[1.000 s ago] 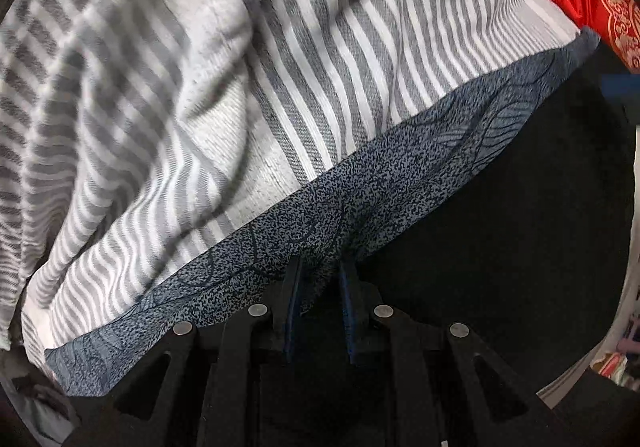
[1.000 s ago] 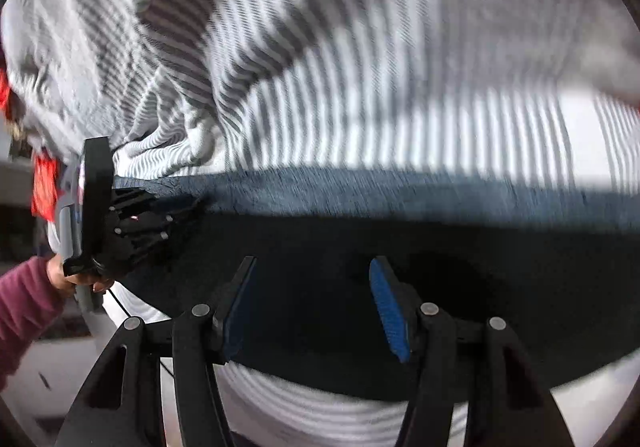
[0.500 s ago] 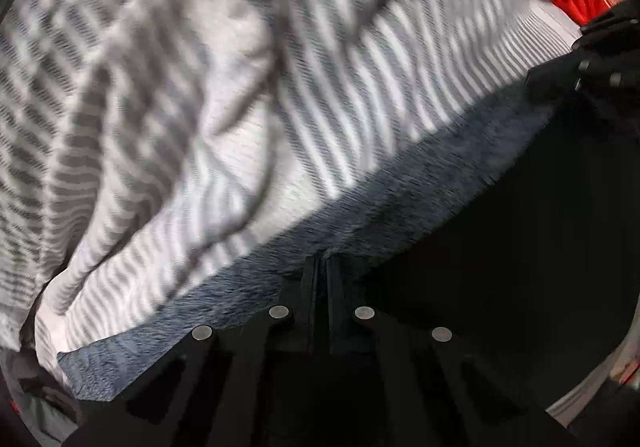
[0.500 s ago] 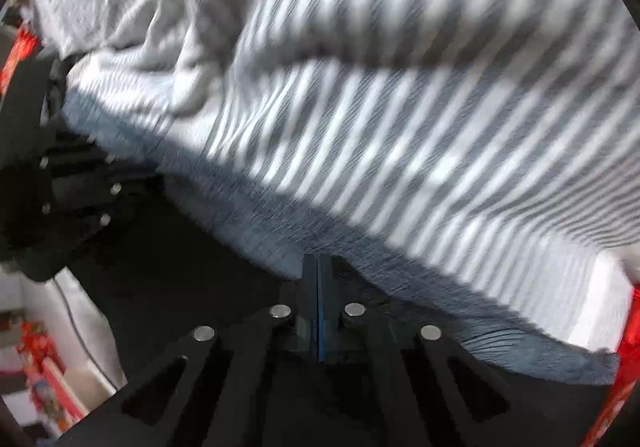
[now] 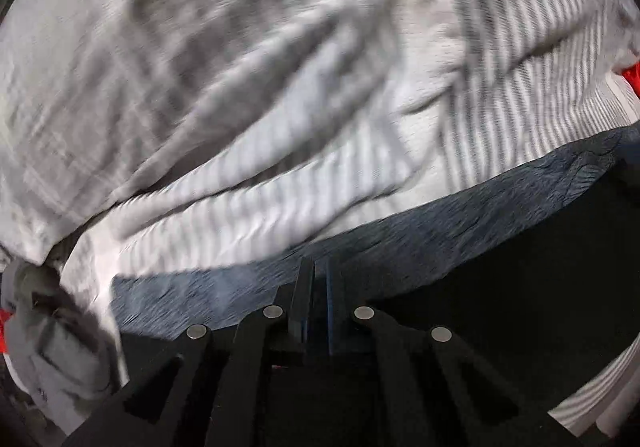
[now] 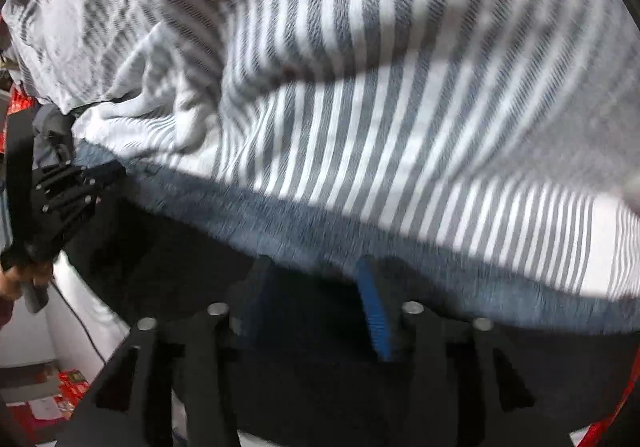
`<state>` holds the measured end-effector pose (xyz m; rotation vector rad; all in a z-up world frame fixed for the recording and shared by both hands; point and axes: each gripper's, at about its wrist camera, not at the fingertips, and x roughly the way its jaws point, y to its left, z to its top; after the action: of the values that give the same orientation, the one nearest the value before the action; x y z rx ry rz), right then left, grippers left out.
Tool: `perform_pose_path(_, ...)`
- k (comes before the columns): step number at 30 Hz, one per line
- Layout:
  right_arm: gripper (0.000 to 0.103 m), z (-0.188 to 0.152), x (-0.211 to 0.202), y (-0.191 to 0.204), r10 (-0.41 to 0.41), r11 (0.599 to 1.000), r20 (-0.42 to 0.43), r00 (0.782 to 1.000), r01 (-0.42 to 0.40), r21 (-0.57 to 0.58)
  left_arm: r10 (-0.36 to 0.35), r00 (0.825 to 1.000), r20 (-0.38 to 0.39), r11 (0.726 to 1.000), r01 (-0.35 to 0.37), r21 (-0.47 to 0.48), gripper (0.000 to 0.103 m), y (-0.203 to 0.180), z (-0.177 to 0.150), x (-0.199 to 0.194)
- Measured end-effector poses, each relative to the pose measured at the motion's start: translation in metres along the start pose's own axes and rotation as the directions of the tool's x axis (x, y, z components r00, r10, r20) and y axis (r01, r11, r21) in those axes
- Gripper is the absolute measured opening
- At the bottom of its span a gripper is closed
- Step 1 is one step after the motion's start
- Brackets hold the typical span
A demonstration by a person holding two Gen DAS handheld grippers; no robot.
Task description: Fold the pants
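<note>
The pants are dark, with black cloth (image 5: 500, 307) and a blue-grey speckled band (image 5: 440, 223) along their far edge. They lie on a grey-and-white striped sheet (image 5: 280, 87). My left gripper (image 5: 316, 275) is shut on that band's edge, fingers almost together. In the right wrist view the same pants (image 6: 180, 247) stretch leftwards to the left gripper (image 6: 100, 175), held by a hand (image 6: 16, 283). My right gripper (image 6: 312, 267) hangs over the band (image 6: 440, 267); its jaws are opening, and its blue pads are clear of the cloth below.
The striped sheet (image 6: 400, 87) is rumpled into ridges beyond the pants. A crumpled grey cloth (image 5: 40, 327) lies at the lower left. Red boxes (image 6: 68, 387) and a thin cable (image 6: 80, 319) sit below the bed edge. Red fabric (image 5: 634, 75) shows at the right.
The left gripper closed on the band's edge and then swung across the sheet with it. The right gripper snapped shut half a second ago and now stands apart again.
</note>
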<state>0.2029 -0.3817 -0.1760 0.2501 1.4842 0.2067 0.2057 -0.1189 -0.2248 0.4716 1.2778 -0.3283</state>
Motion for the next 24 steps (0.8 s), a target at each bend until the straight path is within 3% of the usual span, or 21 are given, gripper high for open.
perform_pose_path(4,0.050,-0.025,-0.001,0.004,0.053,0.996,-0.007,0.999,-0.053,0.079,0.032,0.998,-0.046,0.991,-0.037,-0.125,0.005,0.058,-0.014,0.007)
perform_pose_path(8,0.050,-0.036,0.008,0.015,0.100,0.990,-0.004,0.995,-0.099,0.105,0.023,0.997,-0.070,0.954,-0.043,-0.296,0.005,0.127,-0.031,0.013)
perform_pose_path(12,0.050,-0.035,0.021,0.041,0.125,0.989,-0.017,0.992,-0.124,0.083,-0.007,0.996,-0.087,0.939,-0.023,-0.343,0.005,0.166,-0.038,0.025)
perform_pose_path(15,0.050,-0.030,0.027,0.064,0.145,0.988,-0.020,0.989,-0.143,0.058,-0.057,0.996,-0.067,0.942,0.031,-0.333,0.005,0.181,-0.026,0.036)
perform_pose_path(19,0.050,-0.025,0.034,0.090,0.155,0.988,-0.031,0.987,-0.154,0.029,-0.169,0.983,-0.071,0.941,0.139,-0.309,0.005,0.185,0.005,0.042)
perform_pose_path(24,0.050,-0.023,0.033,0.103,0.164,0.986,-0.038,0.986,-0.163,0.016,-0.311,0.948,-0.064,0.912,0.279,-0.300,0.005,0.196,0.005,0.045)
